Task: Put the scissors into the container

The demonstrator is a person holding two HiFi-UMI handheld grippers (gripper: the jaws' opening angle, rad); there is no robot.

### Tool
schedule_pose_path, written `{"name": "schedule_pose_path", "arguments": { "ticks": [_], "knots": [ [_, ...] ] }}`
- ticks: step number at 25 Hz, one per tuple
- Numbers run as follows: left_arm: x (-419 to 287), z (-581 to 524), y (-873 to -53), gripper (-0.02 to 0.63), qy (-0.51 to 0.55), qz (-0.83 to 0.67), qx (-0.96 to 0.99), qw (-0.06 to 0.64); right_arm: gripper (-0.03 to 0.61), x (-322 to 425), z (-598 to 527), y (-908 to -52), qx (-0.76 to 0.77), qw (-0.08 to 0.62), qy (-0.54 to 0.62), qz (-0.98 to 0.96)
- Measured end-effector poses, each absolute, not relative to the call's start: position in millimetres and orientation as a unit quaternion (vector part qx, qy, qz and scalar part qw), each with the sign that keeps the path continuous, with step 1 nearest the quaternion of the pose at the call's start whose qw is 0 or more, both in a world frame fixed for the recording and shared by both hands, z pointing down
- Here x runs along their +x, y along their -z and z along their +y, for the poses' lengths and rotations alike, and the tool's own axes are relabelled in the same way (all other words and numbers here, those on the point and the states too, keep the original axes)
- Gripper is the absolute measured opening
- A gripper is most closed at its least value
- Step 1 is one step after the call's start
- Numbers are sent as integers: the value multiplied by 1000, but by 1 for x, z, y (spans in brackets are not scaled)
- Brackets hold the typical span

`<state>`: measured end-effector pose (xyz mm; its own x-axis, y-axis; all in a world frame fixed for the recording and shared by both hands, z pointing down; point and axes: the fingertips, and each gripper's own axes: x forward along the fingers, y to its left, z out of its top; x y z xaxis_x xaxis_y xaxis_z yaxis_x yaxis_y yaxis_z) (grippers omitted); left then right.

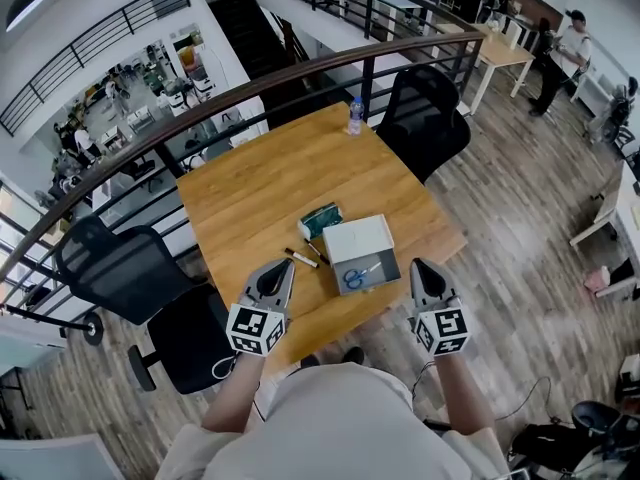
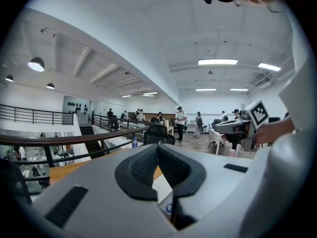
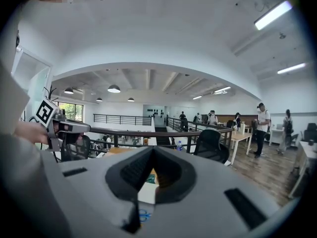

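Observation:
Blue-handled scissors (image 1: pixel 357 276) lie inside a grey open container (image 1: pixel 384 264) near the front edge of the wooden table (image 1: pixel 260 183); a white lid or box (image 1: pixel 357 238) adjoins it on the far side. My left gripper (image 1: pixel 284 267) hovers left of the container, its jaws shut and empty. My right gripper (image 1: pixel 421 266) hovers to the container's right, also shut with nothing held. In the right gripper view the scissors (image 3: pixel 143 215) show just below the closed jaws. In the left gripper view the pads (image 2: pixel 171 165) meet with nothing between them.
A green packet (image 1: pixel 320 219) and two markers (image 1: pixel 303 258) lie left of the white box. A water bottle (image 1: pixel 354 115) stands at the table's far edge by a railing (image 1: pixel 300 68). Black office chairs (image 1: pixel 425 118) (image 1: pixel 130 268) flank the table.

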<state>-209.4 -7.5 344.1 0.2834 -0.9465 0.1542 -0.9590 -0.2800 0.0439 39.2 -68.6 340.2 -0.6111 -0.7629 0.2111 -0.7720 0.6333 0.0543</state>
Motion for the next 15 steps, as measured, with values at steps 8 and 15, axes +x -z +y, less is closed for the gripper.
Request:
{"name": "schedule_pose_path", "arguments": {
  "ticks": [8, 15],
  "knots": [
    [-210, -7, -340, -6, -44, -594, 801, 60, 3, 42, -64, -339, 432, 110, -19, -895],
    [-209, -11, -342, -6, -36, -593, 802, 59, 3, 46, -64, -340, 436, 112, -16, -893]
  ]
}}
